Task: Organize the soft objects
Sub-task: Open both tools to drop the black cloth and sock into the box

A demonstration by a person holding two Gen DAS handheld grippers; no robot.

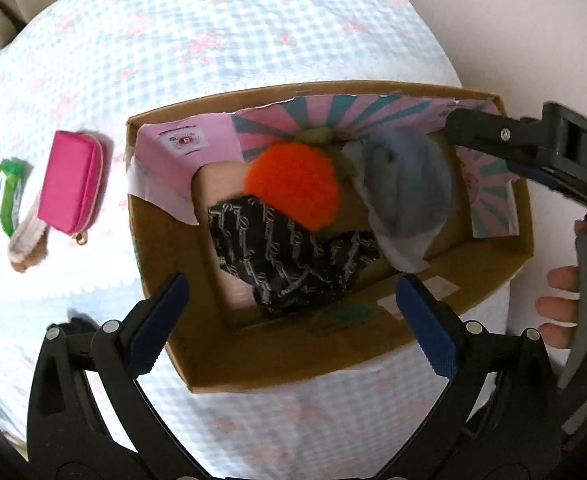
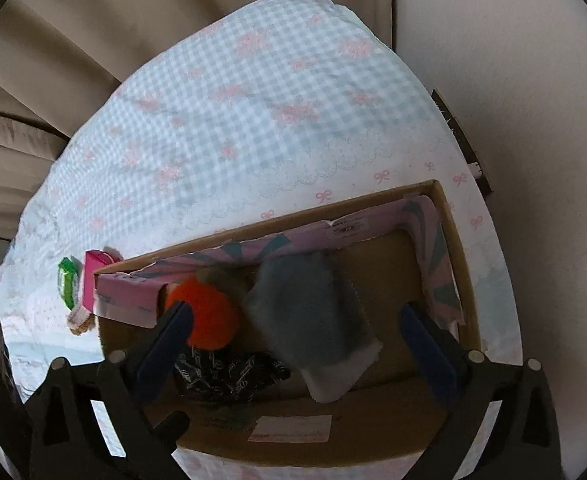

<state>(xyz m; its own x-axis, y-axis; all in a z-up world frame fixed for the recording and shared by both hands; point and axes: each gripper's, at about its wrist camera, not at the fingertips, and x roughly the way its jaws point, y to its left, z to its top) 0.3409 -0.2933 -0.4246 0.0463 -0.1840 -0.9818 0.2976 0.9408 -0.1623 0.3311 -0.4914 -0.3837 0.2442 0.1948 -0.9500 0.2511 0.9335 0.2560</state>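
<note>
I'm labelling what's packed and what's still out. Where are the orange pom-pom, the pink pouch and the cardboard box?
orange pom-pom [image 1: 293, 184], left wrist view, middle of its fuzzy ball.
pink pouch [image 1: 69, 184], left wrist view, flat top face.
cardboard box [image 1: 277, 356], left wrist view, bare near wall.

You're looking at a matt brown cardboard box [image 1: 253, 356] lined with printed pink paper [image 1: 181, 160]. In it lie a fuzzy orange pompom [image 1: 293, 186], a soft grey plush cloth [image 1: 405, 192] and a black printed fabric [image 1: 293, 268]. The checked tablecloth [image 1: 213, 40] looks puckered; the pink pouch [image 1: 69, 188] is smooth and slightly shiny.
</note>
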